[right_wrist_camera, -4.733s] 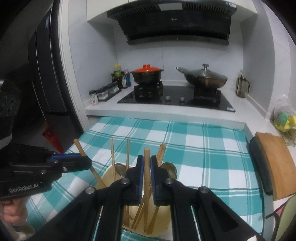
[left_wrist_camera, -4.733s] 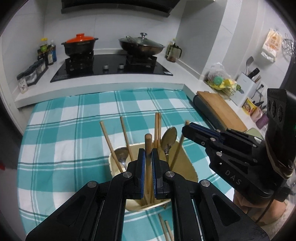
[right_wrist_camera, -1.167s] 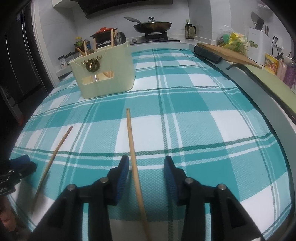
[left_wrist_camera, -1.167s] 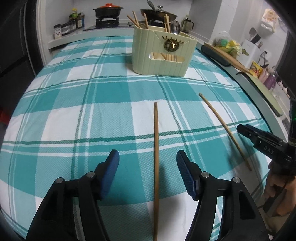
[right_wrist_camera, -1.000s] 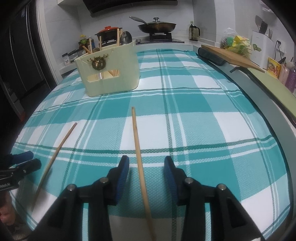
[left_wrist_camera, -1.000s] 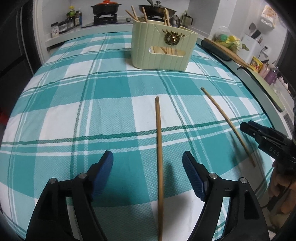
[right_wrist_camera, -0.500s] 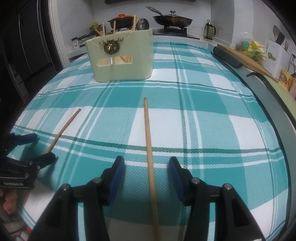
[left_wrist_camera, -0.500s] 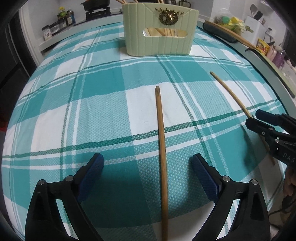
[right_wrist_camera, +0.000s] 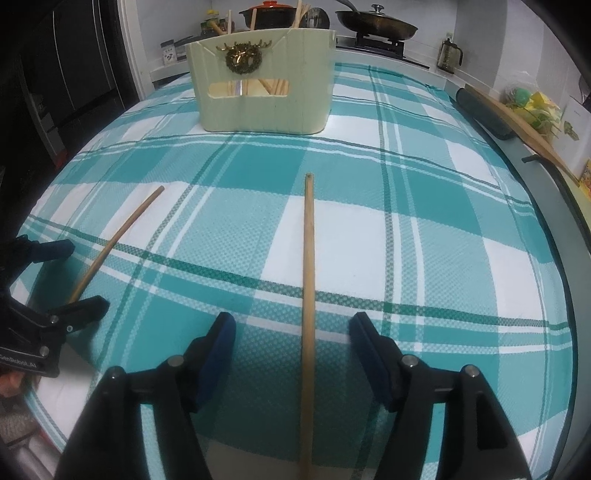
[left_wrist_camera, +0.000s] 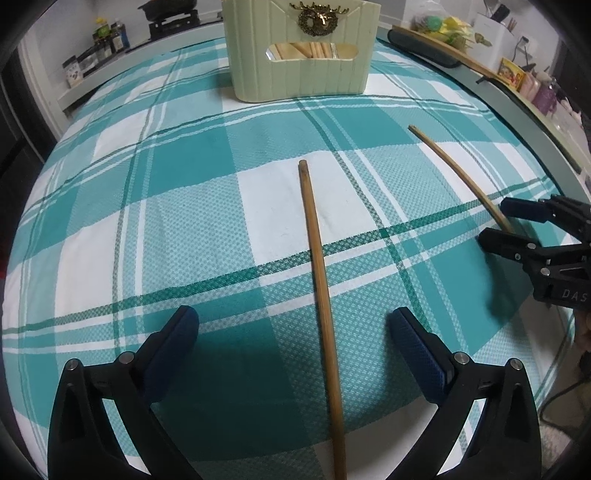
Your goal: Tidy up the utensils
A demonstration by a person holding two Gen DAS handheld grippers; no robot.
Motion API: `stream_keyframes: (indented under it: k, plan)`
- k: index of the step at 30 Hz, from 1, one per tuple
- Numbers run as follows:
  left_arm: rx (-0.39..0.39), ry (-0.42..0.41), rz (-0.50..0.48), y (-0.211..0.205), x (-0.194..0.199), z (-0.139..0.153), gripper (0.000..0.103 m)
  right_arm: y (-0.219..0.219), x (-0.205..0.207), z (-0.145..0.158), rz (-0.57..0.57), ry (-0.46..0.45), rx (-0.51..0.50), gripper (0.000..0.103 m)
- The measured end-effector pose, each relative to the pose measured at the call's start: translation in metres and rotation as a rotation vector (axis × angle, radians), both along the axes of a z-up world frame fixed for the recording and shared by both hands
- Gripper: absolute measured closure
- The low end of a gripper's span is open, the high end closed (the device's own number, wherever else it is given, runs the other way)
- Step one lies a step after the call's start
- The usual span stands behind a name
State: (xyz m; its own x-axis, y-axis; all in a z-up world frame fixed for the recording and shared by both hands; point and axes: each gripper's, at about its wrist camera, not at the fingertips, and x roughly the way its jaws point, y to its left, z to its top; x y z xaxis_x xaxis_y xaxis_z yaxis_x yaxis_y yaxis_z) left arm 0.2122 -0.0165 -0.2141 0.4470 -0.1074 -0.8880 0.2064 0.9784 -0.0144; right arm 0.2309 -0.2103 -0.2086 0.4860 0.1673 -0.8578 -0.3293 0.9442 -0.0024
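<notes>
Two wooden chopsticks lie on the teal checked cloth. My left gripper [left_wrist_camera: 293, 326] is open, low over the cloth, straddling one chopstick [left_wrist_camera: 319, 277]. My right gripper [right_wrist_camera: 293, 334] is open and straddles the other chopstick [right_wrist_camera: 308, 258]. In the left wrist view the right gripper [left_wrist_camera: 511, 219] shows at the right with its chopstick [left_wrist_camera: 461, 177] between its fingers. In the right wrist view the left gripper [right_wrist_camera: 70, 275] shows at the left around its chopstick [right_wrist_camera: 114, 240]. The cream utensil holder [left_wrist_camera: 301, 51] with chopsticks and spoons stands further back; it also shows in the right wrist view [right_wrist_camera: 264, 81].
A stove with an orange-lidded pot [right_wrist_camera: 264, 11] and a lidded pan [right_wrist_camera: 376, 22] is behind the holder. A wooden cutting board [right_wrist_camera: 517, 114] lies on the right counter. Spice jars [left_wrist_camera: 96, 51] stand at the back left. The cloth's front edge is just below both grippers.
Both grippers left the holder, where they were shut on chopsticks, and came down over the two loose chopsticks. In the last second both moved forward and lower, jaws opening wider.
</notes>
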Motion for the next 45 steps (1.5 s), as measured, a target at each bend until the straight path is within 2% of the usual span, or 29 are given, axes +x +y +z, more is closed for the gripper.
stream_keyframes:
  k: [2, 5, 6, 8, 9, 10, 12, 17, 19, 20, 21, 22, 23, 24, 27, 32, 39, 42, 45]
  plan:
    - [-0.002, 0.055, -0.018, 0.002, 0.009, 0.003, 0.001, -0.001, 0.004, 0.002, 0.016, 0.033, -0.001, 0.036]
    - [-0.058, 0.065, 0.005, 0.011, 0.023, 0.013, 0.002, -0.002, 0.012, 0.006, 0.026, 0.097, 0.008, 0.038]
    - [-0.067, 0.063, 0.003, 0.012, 0.028, 0.016, 0.004, -0.002, 0.015, 0.008, 0.034, 0.117, 0.019, 0.046]
    - [-0.056, 0.066, -0.009, 0.010, 0.040, 0.016, 0.014, -0.001, 0.024, 0.011, 0.060, 0.163, 0.052, 0.057]
    - [-0.045, 0.083, -0.011, 0.009, 0.047, 0.013, 0.024, 0.000, 0.030, 0.012, 0.072, 0.183, 0.064, 0.058]
    - [-0.034, 0.088, -0.011, 0.007, 0.051, 0.010, 0.025, 0.002, 0.035, 0.012, 0.081, 0.195, 0.065, 0.058]
    - [-0.015, 0.078, -0.025, 0.002, 0.059, 0.011, 0.025, 0.005, 0.049, 0.011, 0.086, 0.195, 0.023, 0.062]
    - [-0.005, 0.092, -0.064, -0.014, 0.073, 0.013, 0.036, 0.018, 0.081, 0.008, 0.102, 0.195, 0.008, 0.068]
    - [0.005, 0.095, -0.082, -0.021, 0.077, 0.014, 0.051, 0.026, 0.096, 0.007, 0.100, 0.192, 0.006, 0.072]
    - [0.007, 0.094, -0.092, -0.024, 0.078, 0.015, 0.056, 0.029, 0.103, 0.007, 0.094, 0.189, 0.003, 0.078]
    - [0.013, 0.090, -0.099, -0.027, 0.079, 0.016, 0.067, 0.032, 0.111, 0.007, 0.089, 0.177, -0.008, 0.088]
    - [0.016, 0.085, -0.105, -0.030, 0.080, 0.017, 0.077, 0.034, 0.117, 0.007, 0.084, 0.172, -0.024, 0.094]
    - [0.016, 0.078, -0.108, -0.032, 0.081, 0.017, 0.083, 0.034, 0.123, 0.006, 0.077, 0.166, -0.026, 0.096]
    - [0.017, 0.068, -0.109, -0.033, 0.082, 0.018, 0.095, 0.034, 0.128, 0.006, 0.068, 0.168, -0.011, 0.096]
    - [-0.002, 0.044, -0.092, -0.028, 0.082, 0.023, 0.098, 0.030, 0.134, 0.009, 0.041, 0.166, 0.046, 0.096]
    - [-0.085, -0.076, -0.063, -0.015, 0.064, 0.065, 0.098, 0.013, 0.114, 0.042, 0.022, 0.066, 0.164, 0.096]
    - [-0.200, -0.296, -0.040, 0.006, 0.018, 0.148, 0.098, -0.004, 0.055, 0.128, 0.040, -0.194, 0.277, 0.096]
    - [-0.239, -0.370, -0.034, 0.014, 0.002, 0.174, 0.099, -0.008, 0.029, 0.159, 0.056, -0.304, 0.300, 0.096]
    - [-0.268, -0.420, -0.025, 0.020, -0.010, 0.187, 0.099, -0.008, 0.009, 0.180, 0.061, -0.386, 0.321, 0.096]
